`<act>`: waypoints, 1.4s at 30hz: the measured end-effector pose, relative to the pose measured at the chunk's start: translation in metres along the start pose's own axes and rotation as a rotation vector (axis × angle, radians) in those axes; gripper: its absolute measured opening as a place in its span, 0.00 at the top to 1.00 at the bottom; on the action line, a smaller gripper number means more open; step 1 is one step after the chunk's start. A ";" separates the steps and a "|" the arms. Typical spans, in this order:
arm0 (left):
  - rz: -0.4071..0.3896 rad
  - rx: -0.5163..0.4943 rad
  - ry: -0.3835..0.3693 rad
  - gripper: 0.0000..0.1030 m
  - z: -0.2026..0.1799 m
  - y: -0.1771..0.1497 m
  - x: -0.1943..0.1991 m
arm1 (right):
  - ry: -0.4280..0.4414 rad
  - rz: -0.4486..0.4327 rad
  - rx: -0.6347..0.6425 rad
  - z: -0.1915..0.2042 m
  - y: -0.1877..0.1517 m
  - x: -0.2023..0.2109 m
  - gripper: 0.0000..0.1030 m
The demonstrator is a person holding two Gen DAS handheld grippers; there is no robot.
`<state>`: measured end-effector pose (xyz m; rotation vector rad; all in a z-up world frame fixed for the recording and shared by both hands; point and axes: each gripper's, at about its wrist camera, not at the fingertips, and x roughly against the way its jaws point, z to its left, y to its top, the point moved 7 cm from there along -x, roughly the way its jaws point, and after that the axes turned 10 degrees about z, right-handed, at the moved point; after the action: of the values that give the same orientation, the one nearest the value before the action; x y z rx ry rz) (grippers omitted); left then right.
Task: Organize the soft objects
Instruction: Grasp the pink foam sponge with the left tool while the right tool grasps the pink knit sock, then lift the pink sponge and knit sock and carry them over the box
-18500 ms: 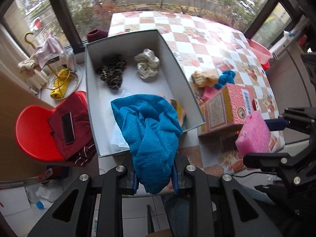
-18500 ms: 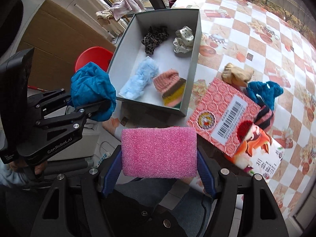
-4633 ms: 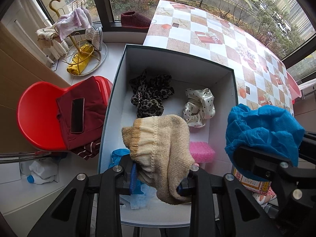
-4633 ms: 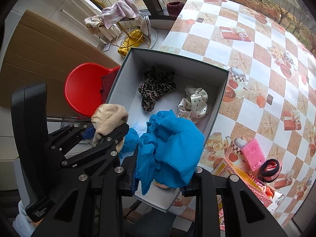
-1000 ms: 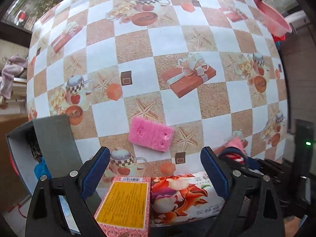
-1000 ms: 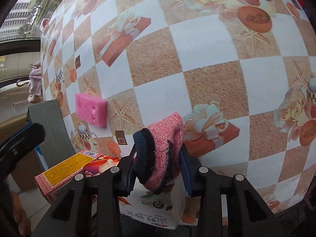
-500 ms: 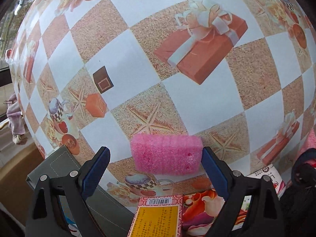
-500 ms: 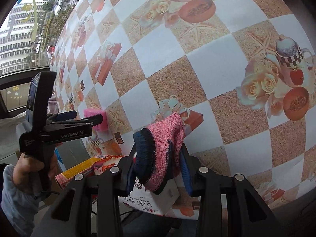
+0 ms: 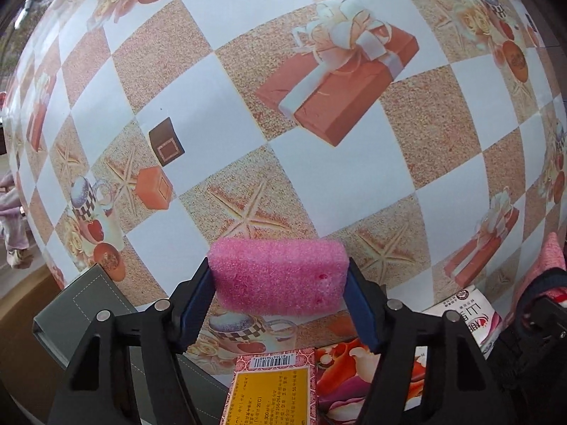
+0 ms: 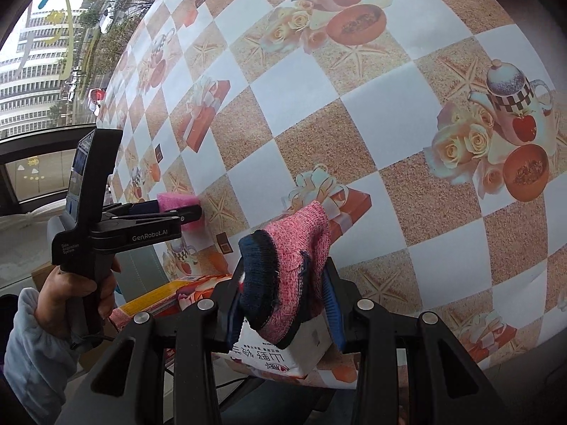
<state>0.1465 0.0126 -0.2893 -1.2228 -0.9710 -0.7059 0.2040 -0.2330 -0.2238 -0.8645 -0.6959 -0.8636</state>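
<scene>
Left wrist view
Left gripper (image 9: 278, 297): closed on the pink rectangular foam sponge (image 9: 278, 278), one blue pad (image 9: 196, 301) at each short end; half a second ago spread wide either side of it.
Sponge position: low over the table (image 9: 219, 85) with its checked printed oilcloth; whether still touching it, cannot tell.
Grey cardboard box (image 9: 83, 306): one corner showing at lower left, just beside the gripper.
Red and yellow printed carton (image 9: 273, 389): directly below the gripper, at the near table edge.

Right wrist view
Right gripper (image 10: 283, 301): clamped on the pink knitted sock with a dark blue cuff (image 10: 287, 265), held above the table edge, unchanged over the last second.
White printed carton (image 10: 283, 350): under the sock.
Left gripper (image 10: 177, 209) from the side: jaws pressed on the sponge (image 10: 175, 200), person's hand (image 10: 76, 294) squeezing the handle.

Meaning for the task
Likely stage: both soft items now gripped; grey box, the probable destination, lies off to the left, so carrying over and releasing remain.
</scene>
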 end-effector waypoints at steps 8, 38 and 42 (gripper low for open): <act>-0.192 -0.057 -0.034 0.30 -0.022 -0.029 0.065 | -0.032 -0.031 -0.017 -0.004 -0.014 0.010 0.61; -0.379 -0.370 -0.249 0.30 -0.123 -0.195 0.116 | -0.145 -0.065 -0.058 0.000 -0.127 0.006 0.61; -0.387 -0.385 -0.260 0.30 -0.117 -0.215 0.109 | -0.163 -0.051 -0.032 0.011 -0.139 -0.001 0.61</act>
<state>0.0339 -0.1436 -0.1027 -1.5045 -1.3511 -1.0938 0.0823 -0.2744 -0.1707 -0.9564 -0.8515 -0.8576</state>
